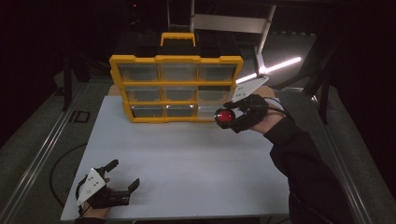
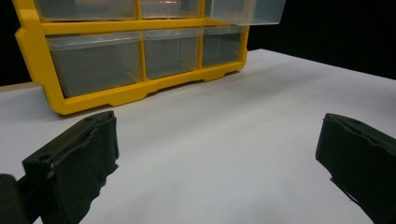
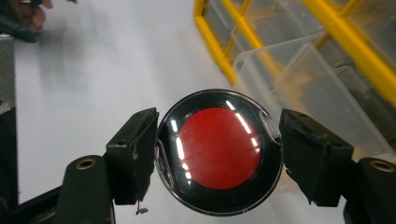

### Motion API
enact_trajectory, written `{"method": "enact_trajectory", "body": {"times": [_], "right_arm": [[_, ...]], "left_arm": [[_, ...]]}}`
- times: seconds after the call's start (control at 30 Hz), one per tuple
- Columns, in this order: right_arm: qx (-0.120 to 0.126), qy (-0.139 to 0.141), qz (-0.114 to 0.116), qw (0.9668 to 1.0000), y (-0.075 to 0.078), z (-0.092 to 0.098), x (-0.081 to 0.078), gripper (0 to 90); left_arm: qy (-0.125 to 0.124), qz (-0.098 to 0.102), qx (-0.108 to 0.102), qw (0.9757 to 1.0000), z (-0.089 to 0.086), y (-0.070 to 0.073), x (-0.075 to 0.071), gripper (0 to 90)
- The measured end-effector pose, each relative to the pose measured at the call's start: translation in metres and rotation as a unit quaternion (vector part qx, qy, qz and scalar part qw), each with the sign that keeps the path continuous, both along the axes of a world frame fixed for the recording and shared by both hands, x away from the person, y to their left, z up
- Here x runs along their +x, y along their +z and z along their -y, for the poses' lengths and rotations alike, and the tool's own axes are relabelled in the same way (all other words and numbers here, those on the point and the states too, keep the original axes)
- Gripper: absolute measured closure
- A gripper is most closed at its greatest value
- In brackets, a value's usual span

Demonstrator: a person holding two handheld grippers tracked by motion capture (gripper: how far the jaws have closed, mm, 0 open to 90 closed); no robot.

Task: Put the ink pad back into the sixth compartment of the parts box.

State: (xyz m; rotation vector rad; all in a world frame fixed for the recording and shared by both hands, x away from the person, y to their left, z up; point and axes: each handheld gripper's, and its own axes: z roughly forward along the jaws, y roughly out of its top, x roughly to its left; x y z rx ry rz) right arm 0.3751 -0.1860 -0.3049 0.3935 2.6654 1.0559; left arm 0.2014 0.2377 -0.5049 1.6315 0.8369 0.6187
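**Red-faced round case pinched beside the yellow organiser**

Black jaws of the right gripper [image 3: 218,154] press on both sides of a round case [image 3: 218,155] with a glossy black rim and a red centre, seen close up in the right gripper view. From the high view, that case [image 1: 226,116] hangs above the white table [image 1: 187,163], just in front of the lower right corner of the yellow drawer organiser [image 1: 176,88], near a clear drawer [image 3: 299,70] that is pulled out of the frame. A dark sleeve [image 1: 303,158] leads back from the gripper to the bottom right edge.

At the near left corner of the table, the left gripper [image 1: 122,175] has its jaws spread wide with only bare table between them. It points toward the organiser, well apart from it.
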Motion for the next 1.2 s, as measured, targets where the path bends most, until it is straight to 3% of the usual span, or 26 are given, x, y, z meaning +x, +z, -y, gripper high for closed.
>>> {"method": "enact_trajectory", "body": {"times": [0.53, 1.2], "right_arm": [[0.019, -0.039, 0.006, 0.999, 0.019, -0.008, 0.033, 30.1], [0.031, -0.098, 0.002, 0.9947, 0.016, -0.021, 0.065, 30.1]], "left_arm": [[-0.001, -0.001, -0.004, 1.0, -0.001, 0.0, 0.0, 0.1], [-0.001, 0.001, -0.005, 1.0, -0.001, 0.0, 0.0, 0.1]]}}
